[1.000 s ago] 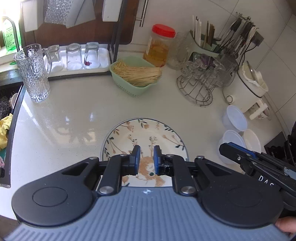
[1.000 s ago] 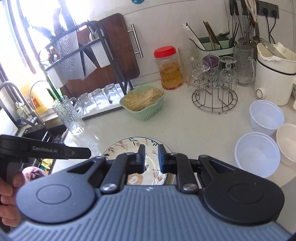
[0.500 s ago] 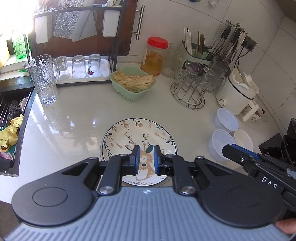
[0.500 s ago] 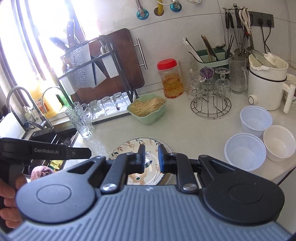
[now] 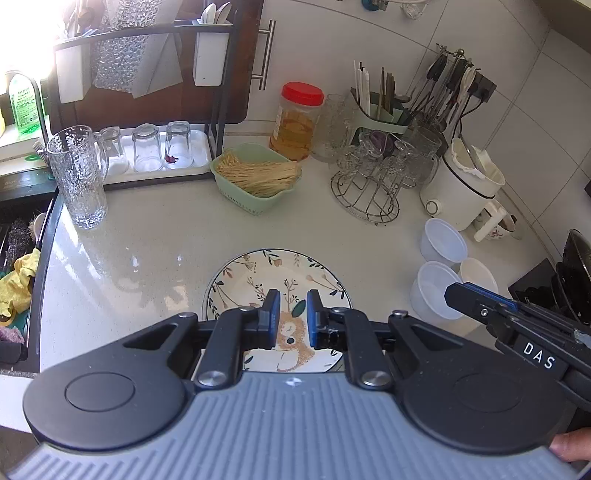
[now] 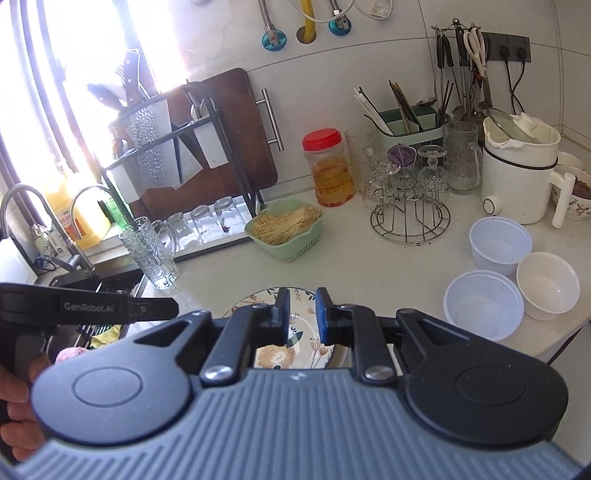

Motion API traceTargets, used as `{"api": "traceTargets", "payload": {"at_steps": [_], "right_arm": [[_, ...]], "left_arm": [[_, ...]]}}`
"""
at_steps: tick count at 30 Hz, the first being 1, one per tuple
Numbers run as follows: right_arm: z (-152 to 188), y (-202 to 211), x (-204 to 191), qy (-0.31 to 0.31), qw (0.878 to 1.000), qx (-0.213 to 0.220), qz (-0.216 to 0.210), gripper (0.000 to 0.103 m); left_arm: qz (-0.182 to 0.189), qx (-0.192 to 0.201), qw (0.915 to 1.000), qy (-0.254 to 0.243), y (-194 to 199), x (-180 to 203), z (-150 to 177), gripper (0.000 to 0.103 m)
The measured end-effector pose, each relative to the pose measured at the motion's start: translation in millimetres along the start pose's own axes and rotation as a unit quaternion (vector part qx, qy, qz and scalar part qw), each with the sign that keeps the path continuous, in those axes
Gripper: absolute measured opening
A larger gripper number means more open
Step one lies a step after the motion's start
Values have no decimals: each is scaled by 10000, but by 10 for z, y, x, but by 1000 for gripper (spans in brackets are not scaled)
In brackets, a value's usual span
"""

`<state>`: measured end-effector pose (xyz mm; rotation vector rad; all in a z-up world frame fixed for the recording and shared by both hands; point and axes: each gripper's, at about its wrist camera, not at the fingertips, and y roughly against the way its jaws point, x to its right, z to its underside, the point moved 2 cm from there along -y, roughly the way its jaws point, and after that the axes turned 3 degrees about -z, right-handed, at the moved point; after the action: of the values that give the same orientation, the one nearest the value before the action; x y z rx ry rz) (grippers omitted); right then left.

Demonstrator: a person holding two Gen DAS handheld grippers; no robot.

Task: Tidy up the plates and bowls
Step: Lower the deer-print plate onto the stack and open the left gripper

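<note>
Left wrist view takes in the pale speckled stone counter (image 5: 140, 251), which reads wider than it did a second ago: both grippers have drawn up and back from the surface, so more wall and more of the black wire dish rack (image 5: 140, 33) now show. Nothing on the counter has shifted in that second.

Next in size, the round white ceramic plate with leaf and flower print (image 5: 258, 273) lies flat at the near middle of the counter, directly below the left gripper (image 5: 290, 314), with nothing stacked on it. The pale green plastic basket of dry noodles (image 5: 255, 177) sits well behind it.

To the right, three small bowls cluster together near the white electric cooker (image 6: 517, 177): two translucent plastic bowls (image 6: 484, 302) and one white bowl (image 6: 546, 284), all upright and separate, not nested.

Smallest, the tools. The left gripper is clenched down to its narrowest gap with nothing between the pads. The right gripper (image 6: 301, 314) is likewise nearly closed and empty, hanging over the plate's far edge.

The retreat with empty jaws suggests a survey or a pause between steps; the bowls remain unstacked, so stacking them and placing the plate look like the work left.
</note>
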<state>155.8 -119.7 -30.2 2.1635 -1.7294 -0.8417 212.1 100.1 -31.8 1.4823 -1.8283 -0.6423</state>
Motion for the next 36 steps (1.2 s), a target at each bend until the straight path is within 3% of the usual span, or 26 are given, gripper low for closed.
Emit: {"api": "traceTargets", "payload": {"at_steps": [13,18,32,36], "right_arm": [[99,-44,-118,-112,9989,-131,434,19],[133,-15,-114,-217,9984,-42,524,19],[274,45,448,-849,9861,-124,1422,19],[263,-31,732,-878,9854,-313,1423,20]], "left_arm": [[365,-26,9993,-101,-96,-106,22,17],[535,-83,9979,-347,-175,-12,6,17],[940,-546,9901,-893,-683,376,8,17],[995,-565,9879,-1047,-883,603,-23,38]]}}
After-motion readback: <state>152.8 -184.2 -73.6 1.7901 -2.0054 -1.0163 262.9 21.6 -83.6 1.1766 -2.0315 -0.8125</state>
